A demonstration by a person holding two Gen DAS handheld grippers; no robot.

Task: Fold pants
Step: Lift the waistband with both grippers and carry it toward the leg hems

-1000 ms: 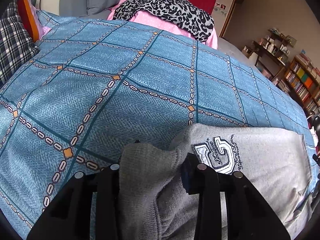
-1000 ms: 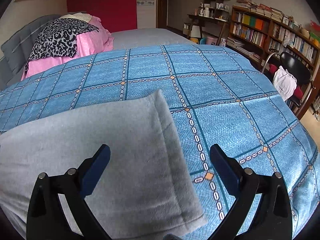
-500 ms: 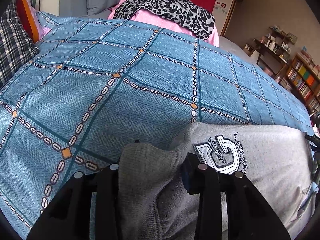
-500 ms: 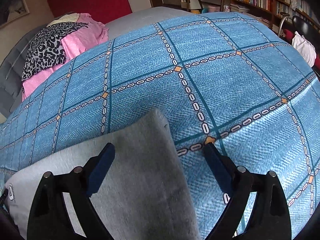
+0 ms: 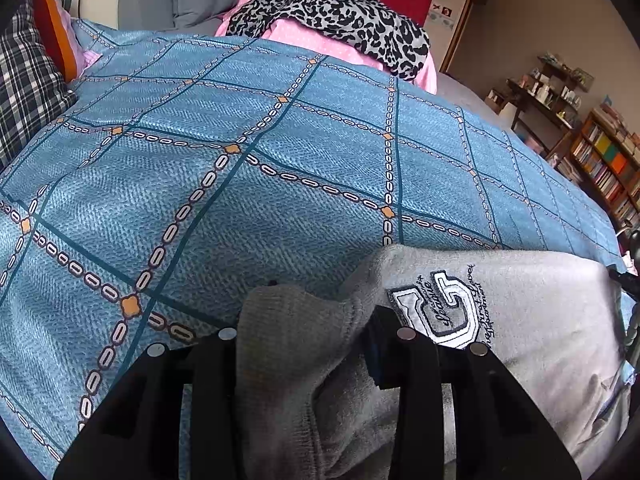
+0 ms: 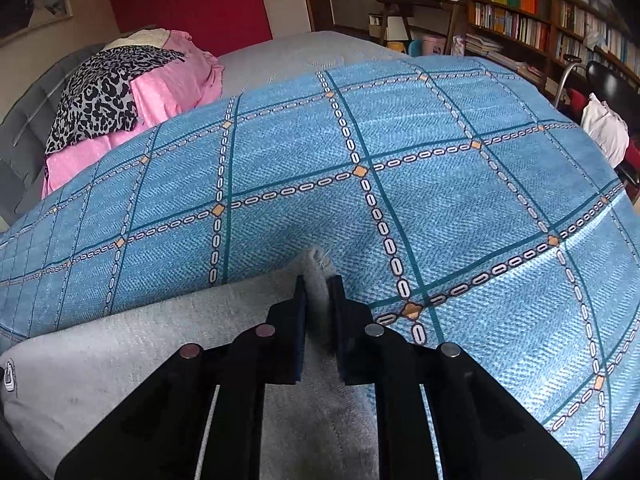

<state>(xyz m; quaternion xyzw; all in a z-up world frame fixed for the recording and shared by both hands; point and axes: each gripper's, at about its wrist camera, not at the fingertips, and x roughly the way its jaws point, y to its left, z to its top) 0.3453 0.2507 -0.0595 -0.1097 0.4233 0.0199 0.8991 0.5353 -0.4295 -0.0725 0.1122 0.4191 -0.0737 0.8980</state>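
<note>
A blue checked bedspread [image 6: 460,200] covers the bed; a leopard-print cloth [image 5: 340,12] lies on pink bedding [image 6: 176,84]; bookshelves [image 6: 532,20] line the wall; a plaid pillow [image 5: 24,92] sits at the left.

- The left gripper [image 5: 304,344] is matte black plastic, with two angular arms that widen toward the camera.
- Round silver screw heads sit on each arm, two a side.
- A dark blue pad lines its right finger [image 5: 374,354].
- The right gripper [image 6: 319,322] has the same black build (its left pair of screw heads looks pinkish), with dark blue pads [image 6: 300,332] on the inner faces.
</note>
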